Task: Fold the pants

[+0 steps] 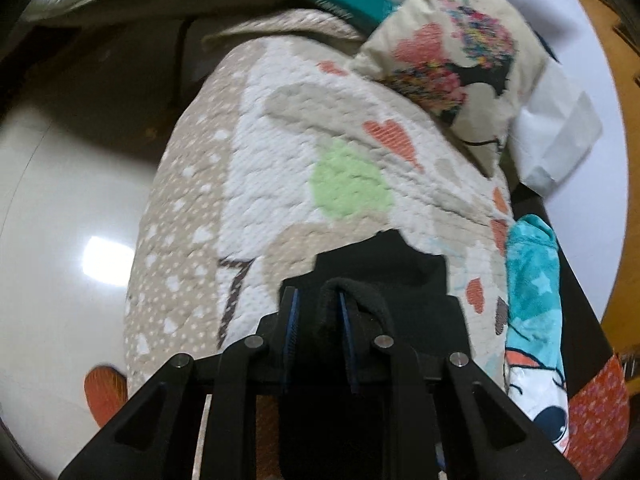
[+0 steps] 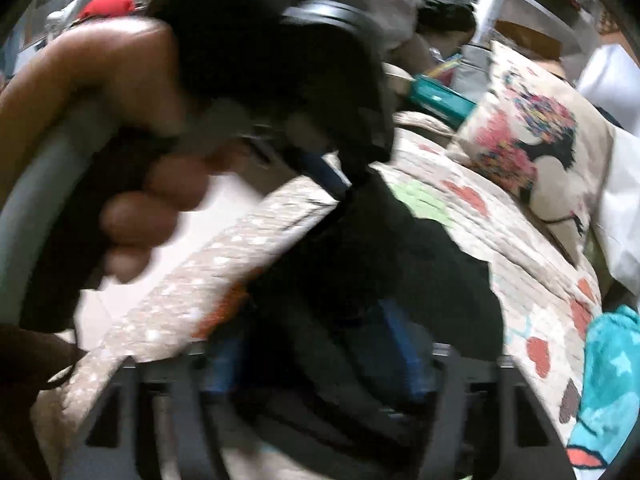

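- Where the quilted bedspread [image 1: 280, 152] covers the bed, the black pants [image 1: 384, 276] lie on its near end, just below the bedspread's green patch [image 1: 348, 188].
- The left hand-held gripper [image 1: 318, 300] has its blue-padded fingers [image 1: 294, 312] set narrow, with a rolled black edge of the pants looped between them and over the right-side finger; it is clamped on that edge.
- In the right wrist view the pants [image 2: 400, 264] spread as a dark mass over the bedspread [image 2: 520, 248], reaching up to the left hand-held gripper [image 2: 340, 184], which the person's left hand [image 2: 152, 200] grips from the left side.
- The right hand-held gripper [image 2: 316, 344] is heavily blurred and buried in black cloth; I cannot tell how far apart its fingers stand or whether they hold anything.
- A patterned pillow [image 1: 460, 52] sits on the far end of the bedspread, beyond the green patch.
- A turquoise star-print blanket [image 1: 532, 280] lies at the right side of the bedspread, just beside the pants.
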